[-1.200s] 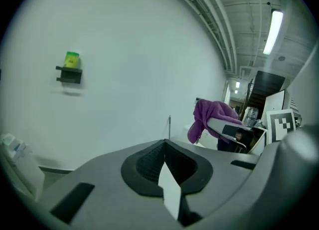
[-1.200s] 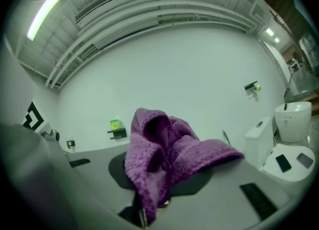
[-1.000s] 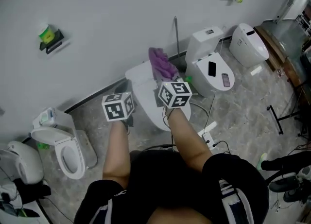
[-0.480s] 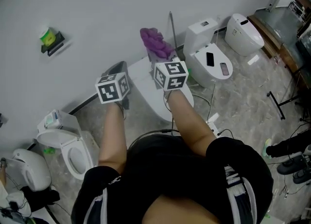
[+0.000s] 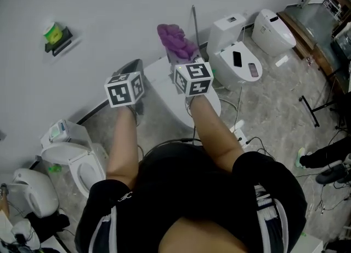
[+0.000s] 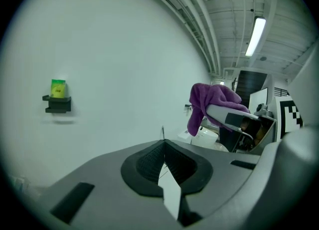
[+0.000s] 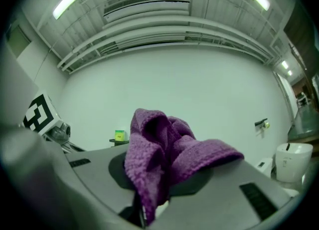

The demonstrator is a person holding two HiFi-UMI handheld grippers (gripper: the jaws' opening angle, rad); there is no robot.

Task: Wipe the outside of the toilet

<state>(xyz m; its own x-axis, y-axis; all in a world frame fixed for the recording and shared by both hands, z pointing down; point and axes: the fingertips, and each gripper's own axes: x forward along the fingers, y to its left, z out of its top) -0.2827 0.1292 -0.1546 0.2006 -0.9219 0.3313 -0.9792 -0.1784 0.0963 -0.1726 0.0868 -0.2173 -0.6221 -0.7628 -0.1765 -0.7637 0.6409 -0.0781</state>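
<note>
From where I stand, the person leans over the white ceramic toilet (image 5: 159, 95) set against the pale wall. The right tongs (image 7: 149, 189) are clamped on a crumpled purple terry cloth (image 7: 169, 156), which bunches over their tips and is lifted clear above the toilet's far end. The left tongs (image 6: 163, 144) hang just beside them on the left, jaws pressed together with nothing between. Further left on the wall, 1 small green box (image 5: 53, 31) sits on a black bracket shelf (image 5: 60, 48), and to the right a neighbouring white toilet (image 5: 227, 72) carries a black phone (image 5: 237, 58) on its closed lid.
</note>
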